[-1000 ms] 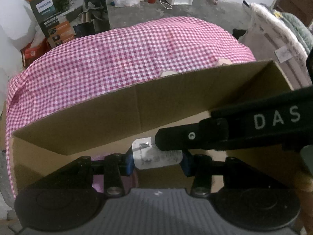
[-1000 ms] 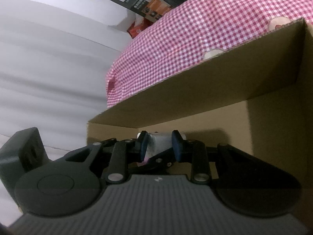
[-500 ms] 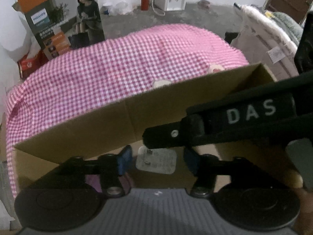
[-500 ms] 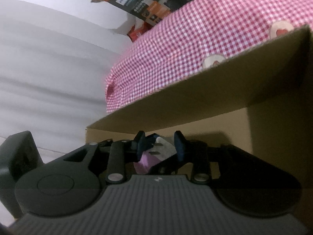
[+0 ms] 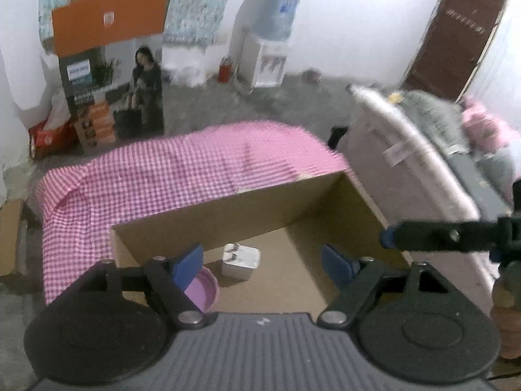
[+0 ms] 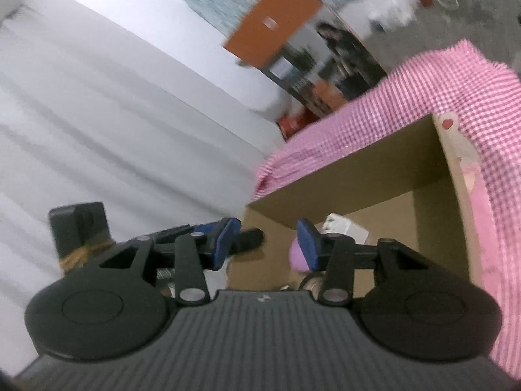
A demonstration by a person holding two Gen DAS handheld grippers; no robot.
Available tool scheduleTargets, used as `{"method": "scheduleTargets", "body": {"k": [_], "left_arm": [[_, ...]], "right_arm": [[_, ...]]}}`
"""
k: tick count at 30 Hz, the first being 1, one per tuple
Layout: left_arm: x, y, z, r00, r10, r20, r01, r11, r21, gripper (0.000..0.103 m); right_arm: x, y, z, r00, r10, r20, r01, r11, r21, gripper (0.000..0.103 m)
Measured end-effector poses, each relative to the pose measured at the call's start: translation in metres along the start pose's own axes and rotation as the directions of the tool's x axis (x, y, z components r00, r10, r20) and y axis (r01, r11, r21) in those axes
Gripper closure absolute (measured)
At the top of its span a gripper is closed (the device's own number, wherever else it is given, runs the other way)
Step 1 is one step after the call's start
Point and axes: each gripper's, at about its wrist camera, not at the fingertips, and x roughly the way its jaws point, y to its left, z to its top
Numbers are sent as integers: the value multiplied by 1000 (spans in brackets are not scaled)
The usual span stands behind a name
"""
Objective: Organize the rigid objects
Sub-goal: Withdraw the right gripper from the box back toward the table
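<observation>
An open cardboard box stands on the pink checked cloth. On its floor lie a white plug charger and a purple round lid. My left gripper hovers above the box's near edge; its jaws are opening, with nothing between its blue pads. The right gripper's finger reaches in from the right. In the right wrist view my right gripper is beside the box, jaws opening and holding nothing. The charger and purple lid show beyond its pads.
The pink checked cloth covers the table behind the box. A tall orange and black carton, a water dispenser and a brown door stand further back. Piled bedding lies to the right, and a white wall to the left.
Both grippers let go of the white charger, which now lies on the box floor. Both lifted up and back out of the box, with their jaws wider apart.
</observation>
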Motion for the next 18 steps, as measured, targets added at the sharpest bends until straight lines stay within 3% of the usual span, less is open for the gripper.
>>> {"method": "scheduleTargets", "body": {"k": [4, 8, 11, 18], "left_arm": [[-49, -15, -28, 997, -27, 67, 24, 999, 40, 16], [-80, -32, -73, 991, -79, 105, 73, 996, 60, 15], [-87, -45, -113, 987, -114, 114, 108, 993, 54, 15], [-75, -70, -193, 987, -116, 114, 112, 993, 41, 15]], "right_arm": [[-57, 13, -42, 996, 32, 79, -28, 998, -50, 55], [-94, 12, -92, 990, 11, 138, 1, 996, -84, 53], [-99, 3, -132, 988, -26, 150, 36, 997, -68, 52], [-69, -22, -193, 989, -126, 73, 129, 991, -35, 52]]}}
